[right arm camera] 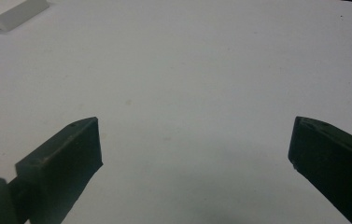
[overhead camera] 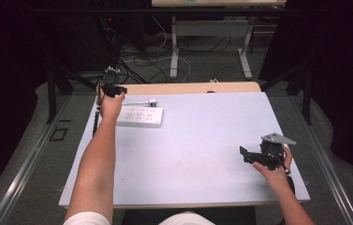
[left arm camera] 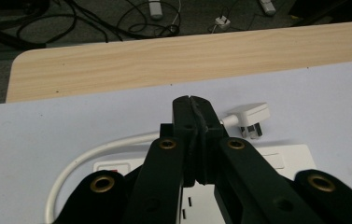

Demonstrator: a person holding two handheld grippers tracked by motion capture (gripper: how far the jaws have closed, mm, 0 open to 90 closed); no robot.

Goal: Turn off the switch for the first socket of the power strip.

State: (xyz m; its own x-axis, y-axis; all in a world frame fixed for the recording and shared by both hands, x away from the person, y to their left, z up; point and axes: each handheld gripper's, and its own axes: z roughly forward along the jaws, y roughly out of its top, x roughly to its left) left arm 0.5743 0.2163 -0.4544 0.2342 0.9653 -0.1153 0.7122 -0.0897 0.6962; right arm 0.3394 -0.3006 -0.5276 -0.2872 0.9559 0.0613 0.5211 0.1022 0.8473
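Table's power strip (left arm camera: 276, 161) behind left gripper (left arm camera: 193, 100)

No words, numbers or signs can be read here. The long white plastic power strip (overhead camera: 139, 116) on the pale blue table sheet (overhead camera: 202, 145) has only plain socket holes and a small red switch. Its flat white plug (left arm camera: 250, 117) has no print to read either.
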